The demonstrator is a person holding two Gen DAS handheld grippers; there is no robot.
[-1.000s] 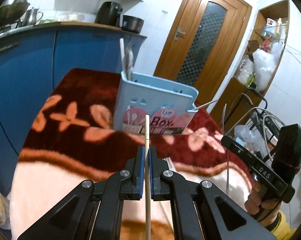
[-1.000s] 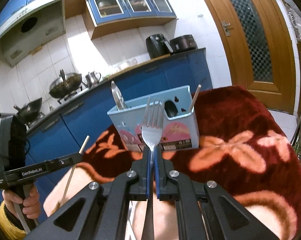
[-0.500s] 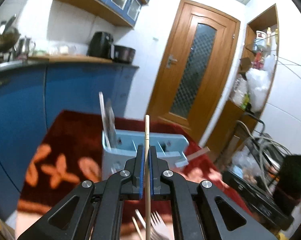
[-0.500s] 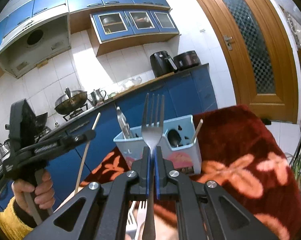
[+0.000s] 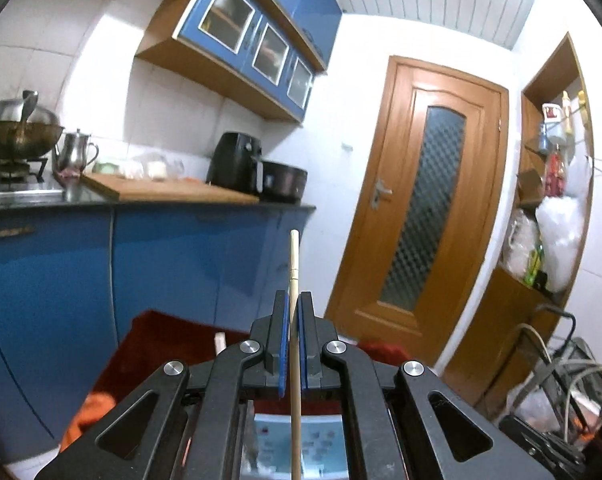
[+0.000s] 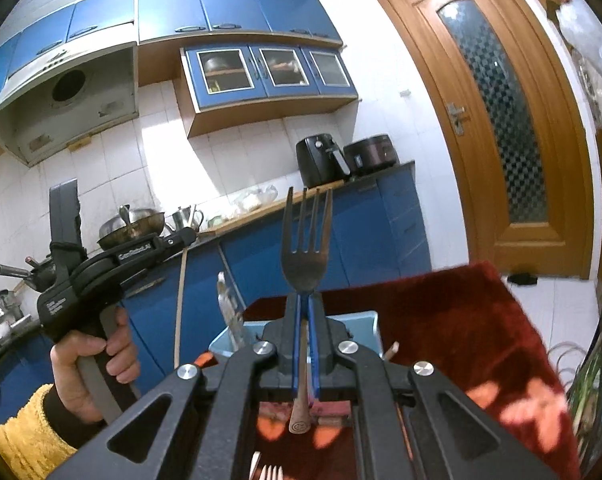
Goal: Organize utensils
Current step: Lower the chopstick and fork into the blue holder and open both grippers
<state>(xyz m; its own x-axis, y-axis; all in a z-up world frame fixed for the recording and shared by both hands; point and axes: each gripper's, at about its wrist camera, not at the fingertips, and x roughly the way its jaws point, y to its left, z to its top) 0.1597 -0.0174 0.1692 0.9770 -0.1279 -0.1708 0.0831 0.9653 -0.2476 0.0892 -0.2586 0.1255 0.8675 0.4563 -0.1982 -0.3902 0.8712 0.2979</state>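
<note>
Left tongs [image 5: 293,312] clamp chopstick [image 5: 294,264] upright; right tongs [image 6: 305,312] clamp fork [image 6: 305,240], tines toward 12. Blue holder [image 6: 371,320] sits low, at 6, half hidden. Risks: thin stick pivots in grip; blind lowering misses compartment, tips holder.

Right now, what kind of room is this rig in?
A home kitchen, most likely: wok on a gas burner, blue wall cabinets, air fryer on the counter.

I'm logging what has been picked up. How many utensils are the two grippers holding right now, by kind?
Fork: 1, clamped in the right gripper
Chopstick: 1, clamped in the left gripper
Total: 2
</note>
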